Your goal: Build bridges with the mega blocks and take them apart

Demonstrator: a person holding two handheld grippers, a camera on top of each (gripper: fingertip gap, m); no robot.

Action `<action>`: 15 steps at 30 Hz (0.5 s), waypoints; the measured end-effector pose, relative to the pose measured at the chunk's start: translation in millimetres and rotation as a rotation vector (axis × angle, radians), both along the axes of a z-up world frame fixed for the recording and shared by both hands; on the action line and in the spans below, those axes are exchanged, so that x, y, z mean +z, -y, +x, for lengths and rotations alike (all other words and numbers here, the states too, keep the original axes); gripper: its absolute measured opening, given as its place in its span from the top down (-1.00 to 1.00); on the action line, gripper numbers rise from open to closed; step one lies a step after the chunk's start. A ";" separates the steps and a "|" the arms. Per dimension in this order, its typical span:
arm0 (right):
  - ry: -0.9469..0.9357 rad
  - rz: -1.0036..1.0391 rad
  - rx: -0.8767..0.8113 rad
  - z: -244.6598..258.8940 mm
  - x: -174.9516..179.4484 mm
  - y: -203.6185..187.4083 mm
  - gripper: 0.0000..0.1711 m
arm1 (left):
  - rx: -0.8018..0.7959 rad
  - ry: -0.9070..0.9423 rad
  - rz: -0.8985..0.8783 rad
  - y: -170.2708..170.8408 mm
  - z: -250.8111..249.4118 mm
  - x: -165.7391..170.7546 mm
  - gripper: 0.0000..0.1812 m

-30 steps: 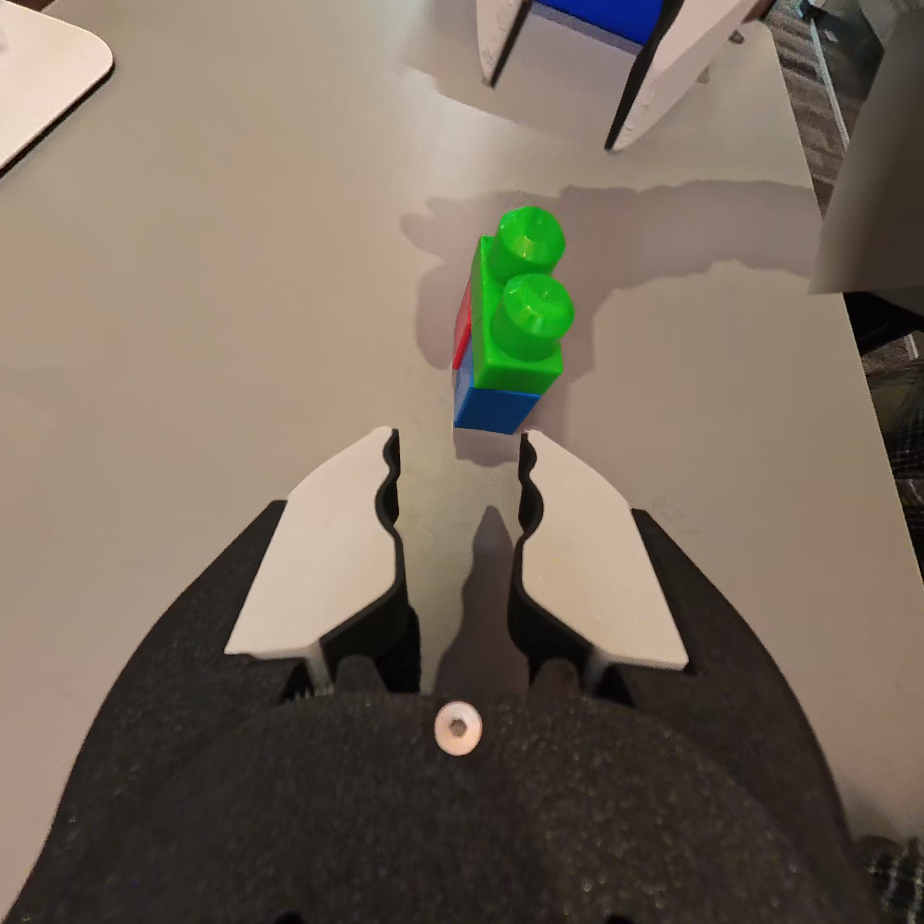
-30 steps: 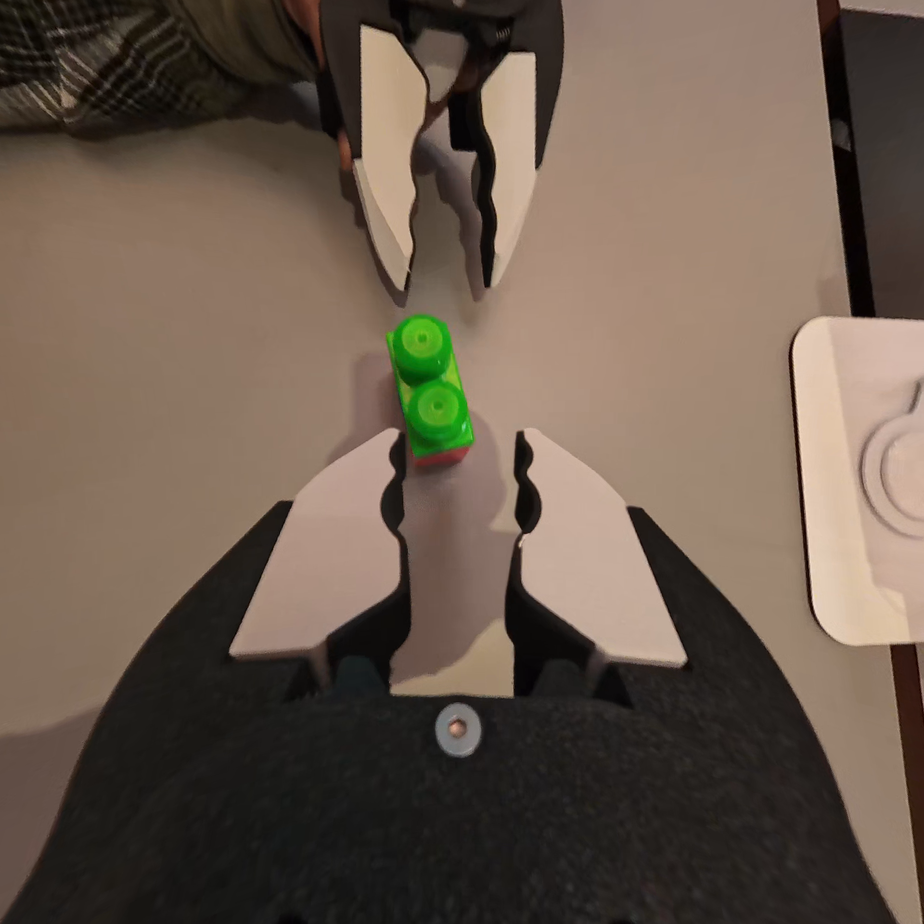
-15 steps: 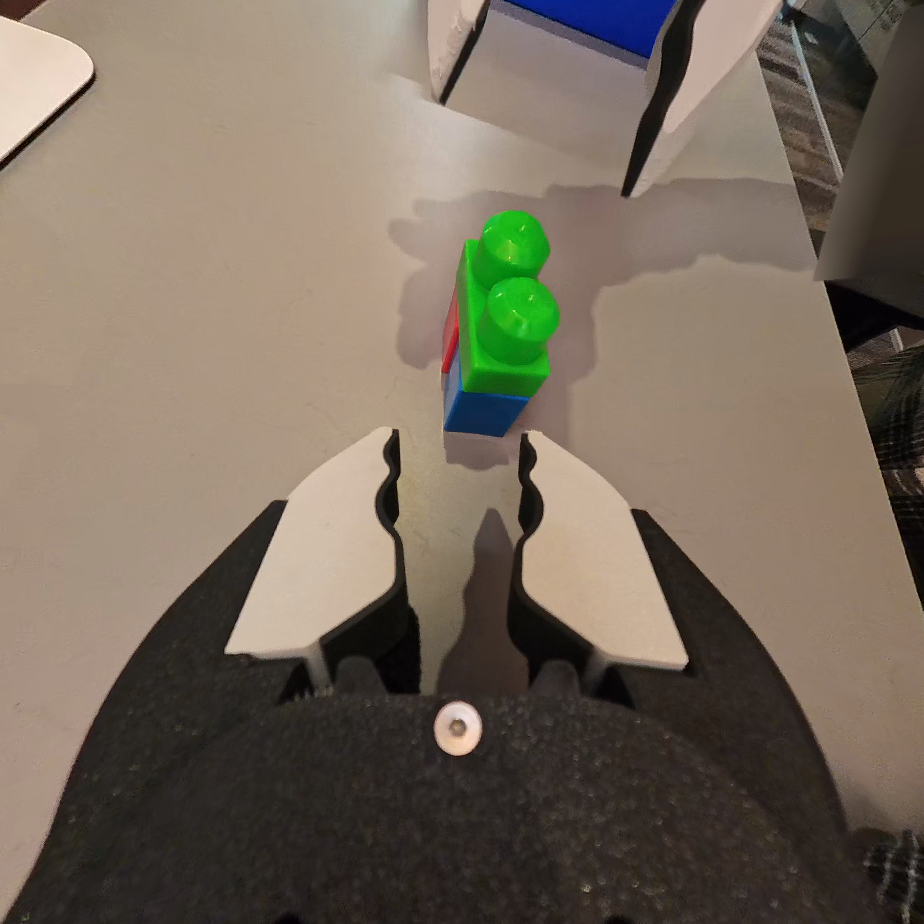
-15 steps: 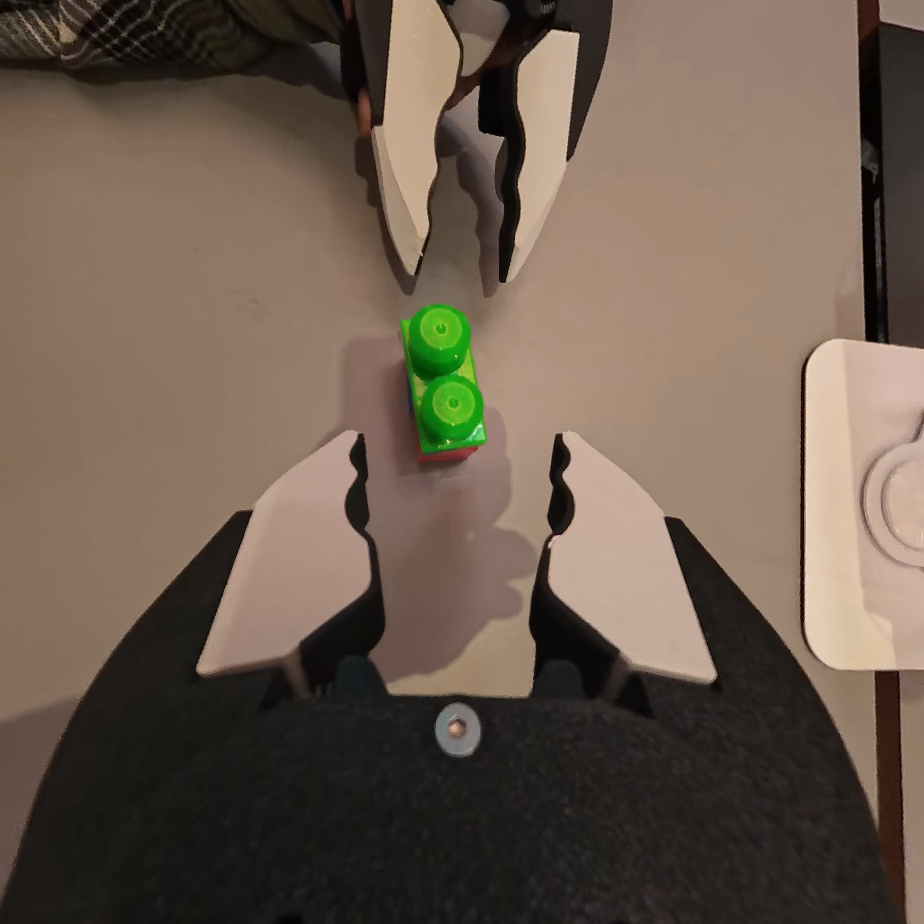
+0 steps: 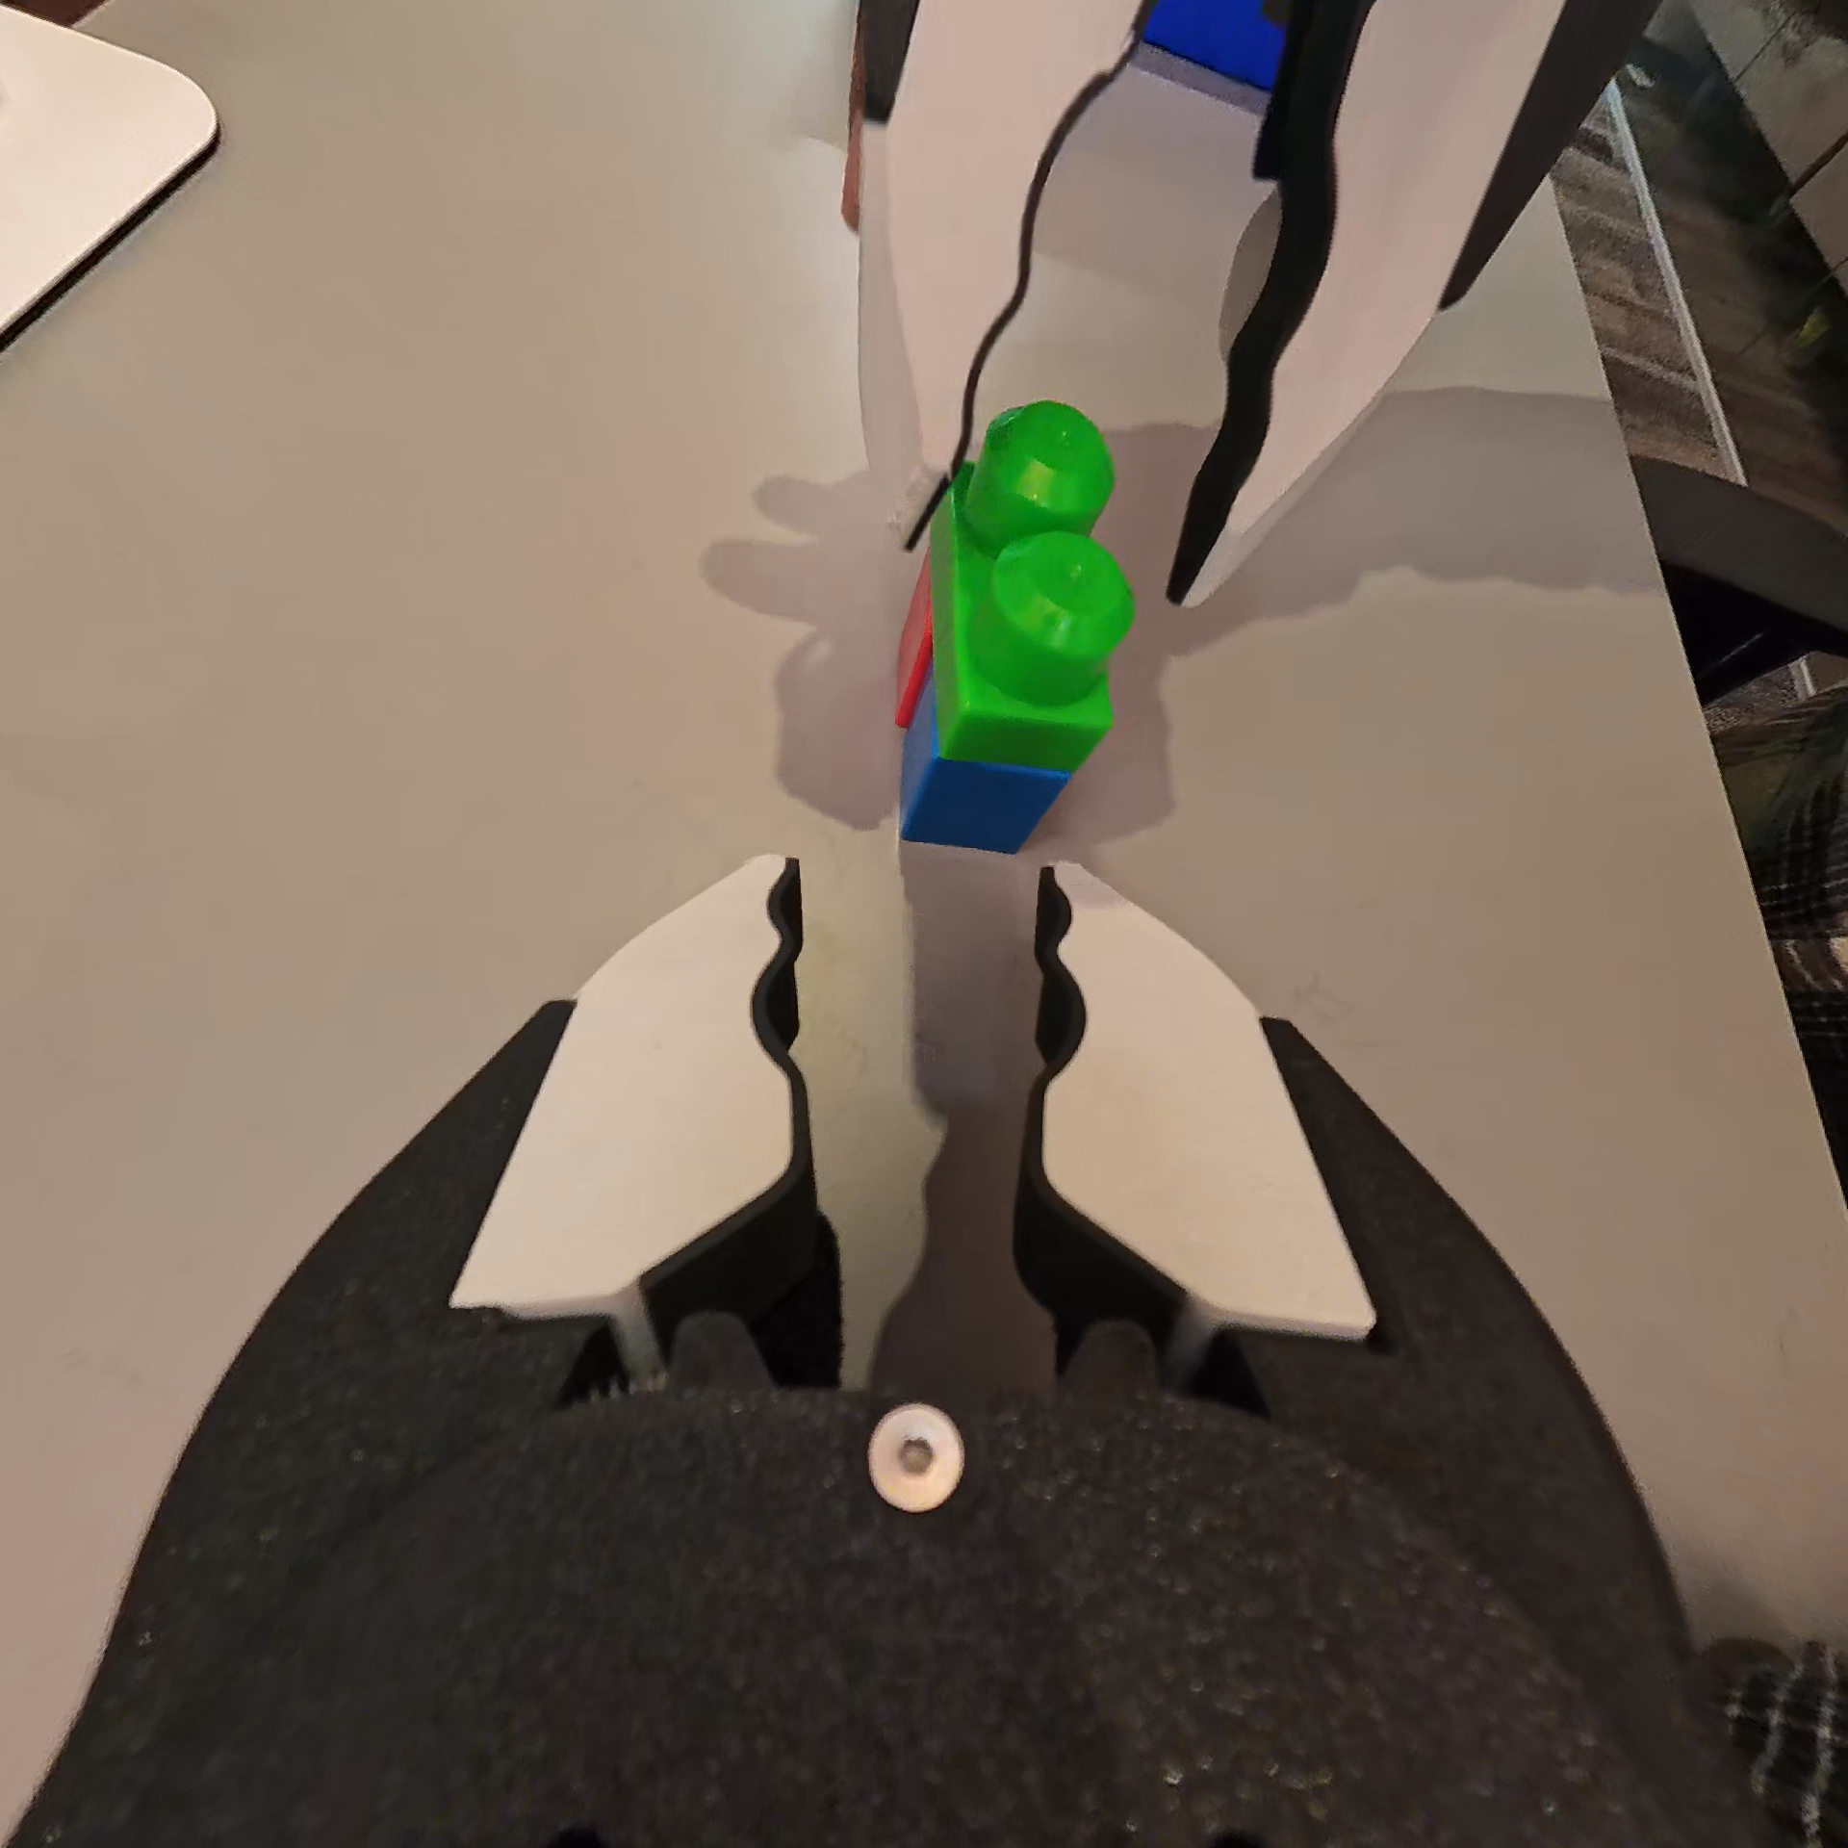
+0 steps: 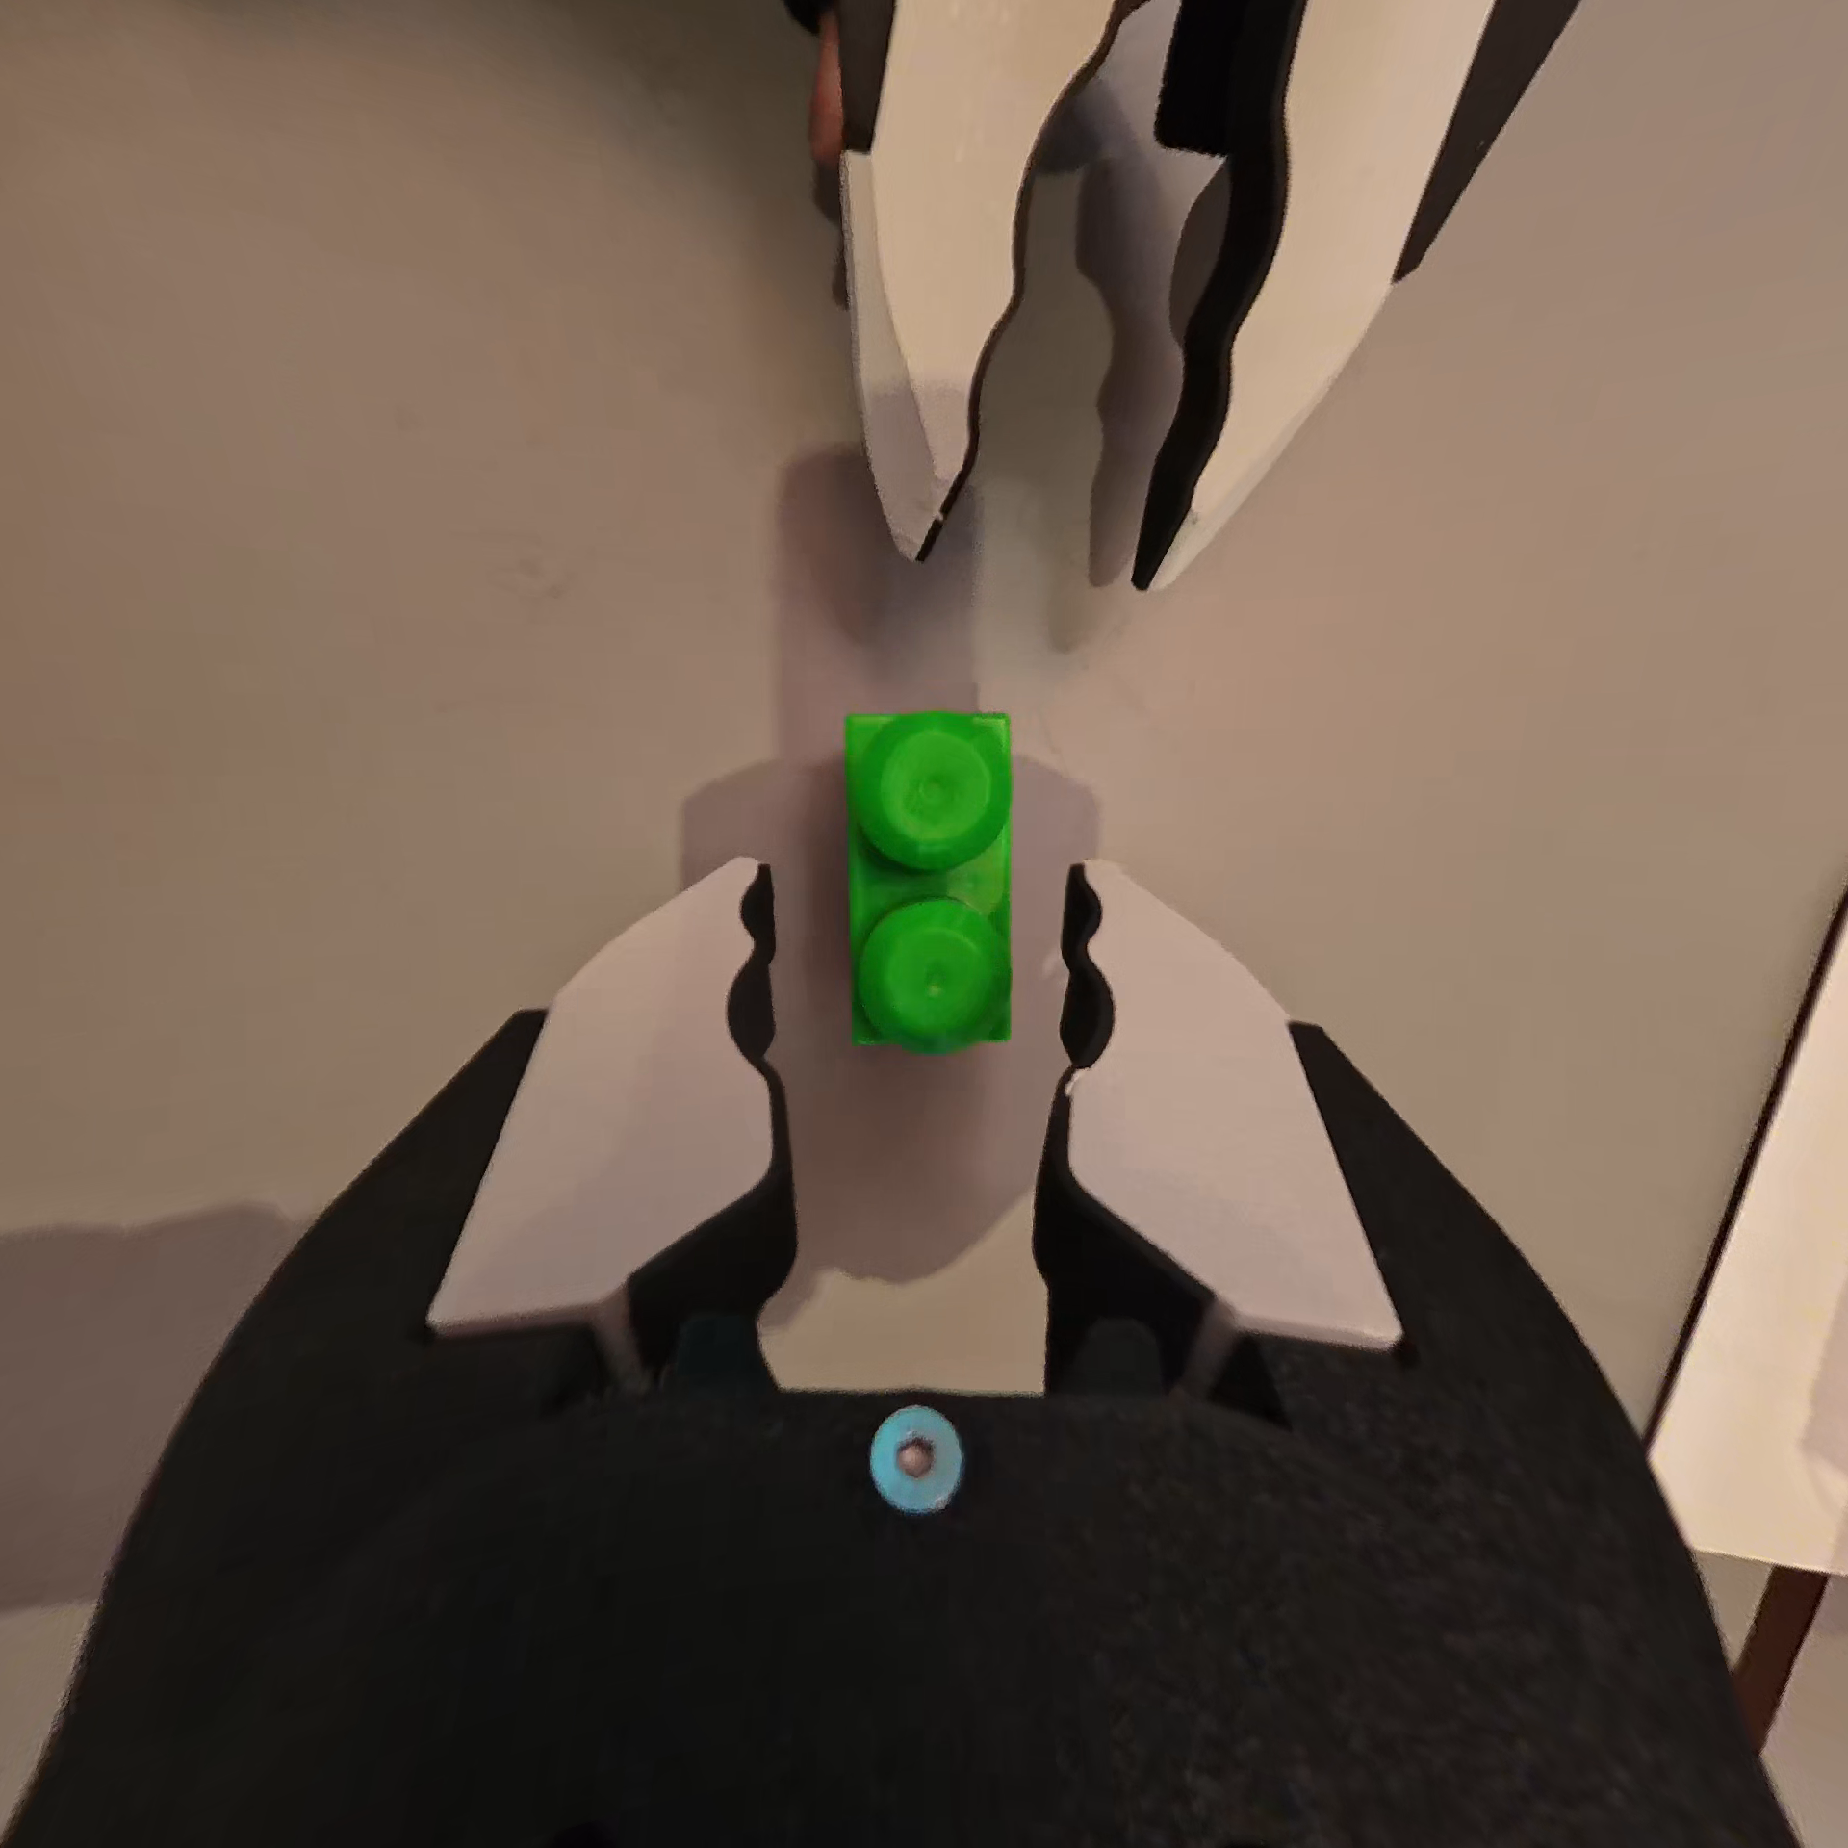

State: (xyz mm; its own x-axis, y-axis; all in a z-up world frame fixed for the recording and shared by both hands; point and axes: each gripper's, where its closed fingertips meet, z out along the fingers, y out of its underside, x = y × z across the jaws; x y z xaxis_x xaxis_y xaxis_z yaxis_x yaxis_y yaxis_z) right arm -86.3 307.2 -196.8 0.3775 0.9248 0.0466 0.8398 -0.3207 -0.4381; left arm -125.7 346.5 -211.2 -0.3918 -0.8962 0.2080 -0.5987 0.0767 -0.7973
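Observation:
A green two-stud block sits on top of a blue block and a red block on the grey table. From above, only the green block shows in the right wrist view. My right gripper is open, with one finger on each side of the green block and a gap on both sides. It also shows in the left wrist view, coming down from the far side. My left gripper is open and empty, just short of the blue block; it also shows in the right wrist view.
A white pad lies at the table's far left; it shows at the right in the right wrist view. A blue object shows behind the right gripper. The table edge runs along the right, with a plaid sleeve beyond it. The gap from one gripper's tips to the other's is roughly 7 cm.
My right gripper opened wider, then moved in over the stack, so its fingers now stand on either side of the green block. My left gripper has hardly moved.

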 end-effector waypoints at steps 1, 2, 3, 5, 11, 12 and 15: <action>0.004 -0.011 0.002 -0.6 -2.3 -0.4 0.37 | -0.001 -0.001 0.001 0.3 0.1 0.0 0.51; 0.009 -0.021 0.003 -0.9 -4.8 -0.7 0.38 | -0.002 -0.002 0.002 0.5 0.1 -0.2 0.51; 0.017 -0.025 0.003 -0.8 -7.4 -1.7 0.38 | -0.002 -0.004 0.003 0.6 0.1 -0.6 0.51; 0.038 -0.040 0.006 -0.2 -13.4 -2.2 0.38 | -0.002 -0.010 0.004 0.7 0.3 -1.7 0.51; 0.087 -0.078 0.010 4.8 -24.0 -2.9 0.58 | -0.005 -0.011 0.005 1.6 0.6 -1.7 0.51; 0.080 -0.082 0.010 4.8 -24.0 -3.3 0.58 | -0.004 -0.011 0.004 1.6 0.7 -1.7 0.51; 0.088 -0.082 -0.004 8.2 -24.5 -5.6 0.58 | -0.007 -0.013 0.004 2.3 1.2 -2.2 0.51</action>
State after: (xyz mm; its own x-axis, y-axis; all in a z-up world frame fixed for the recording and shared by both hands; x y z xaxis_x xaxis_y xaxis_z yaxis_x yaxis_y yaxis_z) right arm -78.1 312.8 -221.3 0.3788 0.9255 0.0046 0.8727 -0.3555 -0.3347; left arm -124.5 344.2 -213.4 -0.3950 -0.8944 0.2100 -0.6087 0.0835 -0.7890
